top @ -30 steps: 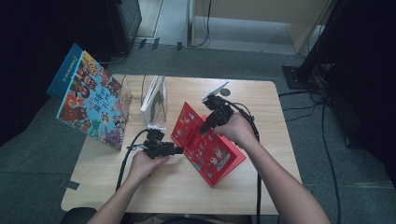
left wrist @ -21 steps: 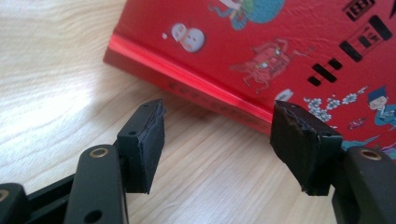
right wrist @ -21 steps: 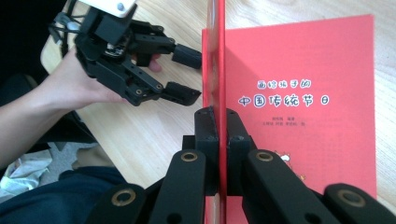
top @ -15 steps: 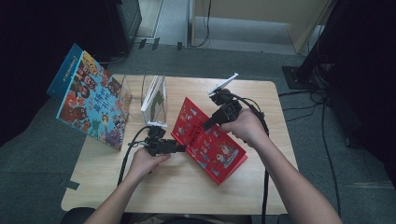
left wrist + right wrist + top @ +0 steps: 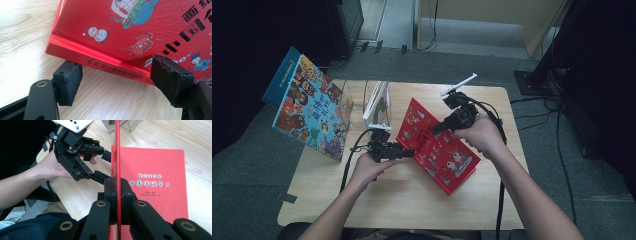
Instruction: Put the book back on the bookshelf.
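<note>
Two tools: right tool (image 5: 116,192) clamping red book (image 5: 437,145) cover, title page "中国传统节日"; left tool (image 5: 117,82) just released.

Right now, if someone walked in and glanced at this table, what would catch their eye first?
Probably the red book at the table's middle, its front cover lifted on edge by the right gripper, whose jaws pinch the cover. The left gripper sits at the book's spine with jaws that have just been opening, the spine between them but unpressed. Next would be the colourful picture book leaning at the table's left edge.
</note>
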`<state>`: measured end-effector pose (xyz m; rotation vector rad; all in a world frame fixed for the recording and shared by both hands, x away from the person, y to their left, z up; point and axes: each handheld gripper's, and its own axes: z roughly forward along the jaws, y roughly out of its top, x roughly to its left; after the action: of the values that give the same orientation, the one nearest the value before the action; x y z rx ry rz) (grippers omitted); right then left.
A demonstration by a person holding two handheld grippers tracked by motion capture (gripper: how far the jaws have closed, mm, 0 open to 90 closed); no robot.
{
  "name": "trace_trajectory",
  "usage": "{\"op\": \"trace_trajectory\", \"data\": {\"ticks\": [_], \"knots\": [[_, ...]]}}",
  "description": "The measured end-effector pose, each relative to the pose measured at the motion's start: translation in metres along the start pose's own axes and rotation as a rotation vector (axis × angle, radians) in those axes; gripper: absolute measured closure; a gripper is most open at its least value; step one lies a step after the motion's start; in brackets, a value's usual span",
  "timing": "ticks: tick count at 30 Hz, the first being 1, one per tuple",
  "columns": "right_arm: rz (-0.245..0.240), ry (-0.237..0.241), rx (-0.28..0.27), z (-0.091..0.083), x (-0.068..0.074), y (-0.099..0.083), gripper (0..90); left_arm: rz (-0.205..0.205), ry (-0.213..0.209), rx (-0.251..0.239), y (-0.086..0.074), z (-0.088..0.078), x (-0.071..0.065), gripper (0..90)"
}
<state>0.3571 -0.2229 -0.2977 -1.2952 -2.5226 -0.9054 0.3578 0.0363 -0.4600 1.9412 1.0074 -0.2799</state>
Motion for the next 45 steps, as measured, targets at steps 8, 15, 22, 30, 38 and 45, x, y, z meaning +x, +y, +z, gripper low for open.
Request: {"op": "trace_trajectory", "data": {"ticks": [8, 15, 22, 30, 38, 45], "knots": [[-0.032, 0.058, -0.075, 0.0, -0.005, -0.013, 88.5, -0.014, -0.07, -0.071, 0.002, -0.006, 0.009, 18.6], [-0.066, 0.1, -0.114, 0.003, -0.008, -0.028, 88.1, -0.04, -0.12, -0.073, 0.005, -0.009, 0.01, 17.0], [-0.112, 0.156, -0.165, 0.005, -0.023, -0.041, 89.0, 0.008, -0.115, -0.056, 0.012, -0.02, 0.005, 26.5], [-0.186, 0.207, -0.24, 0.014, -0.04, -0.056, 89.0, 0.026, -0.109, -0.065, 0.017, -0.031, 0.003, 38.2], [-0.208, 0.226, -0.241, 0.025, -0.051, -0.063, 87.9, 0.035, -0.117, -0.064, 0.02, -0.043, 0.005, 49.3], [-0.197, 0.173, -0.22, 0.032, -0.063, -0.062, 78.3, 0.063, -0.128, -0.055, 0.024, -0.048, 0.004, 60.5]]}}
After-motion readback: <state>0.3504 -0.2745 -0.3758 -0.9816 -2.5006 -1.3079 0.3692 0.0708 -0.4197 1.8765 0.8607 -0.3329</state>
